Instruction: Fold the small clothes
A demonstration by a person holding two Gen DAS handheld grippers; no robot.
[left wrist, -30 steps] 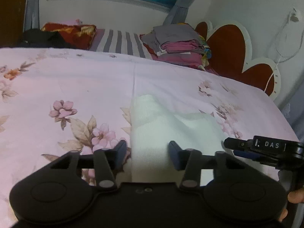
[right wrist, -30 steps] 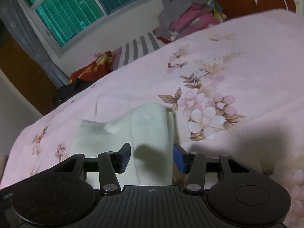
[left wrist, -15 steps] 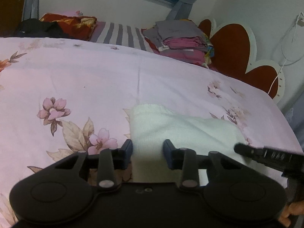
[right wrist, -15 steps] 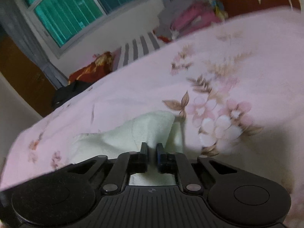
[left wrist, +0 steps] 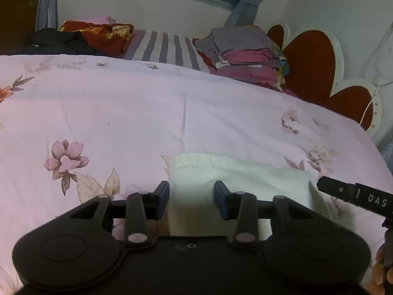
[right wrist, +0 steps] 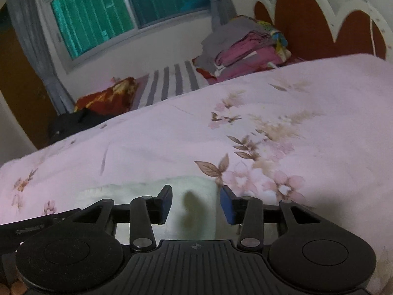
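A small white knit cloth (left wrist: 245,177) lies folded and low on the pink floral bedspread (left wrist: 122,113). My left gripper (left wrist: 191,196) hovers over its left end, jaws apart, with the cloth's edge between them and no pad pressing on it. My right gripper (right wrist: 195,201) is over the cloth's (right wrist: 137,191) right end and its jaws are opening; the cloth lies under them, not pinched. One of the right gripper's fingers (left wrist: 343,191) shows at the right of the left wrist view, with a hand (left wrist: 382,272) below it.
A stack of folded clothes (left wrist: 240,49) sits at the far side by the red heart-shaped headboard (left wrist: 309,56). A striped sheet (left wrist: 167,46), a red patterned blanket (left wrist: 98,32) and a black garment (left wrist: 56,39) lie along the wall under the window. The bed's edge falls away at right.
The right gripper shut over the cloth's right end half a second ago and now stands apart again. The cloth's raised fold has flattened. The left gripper has come lower and nearer to the cloth.
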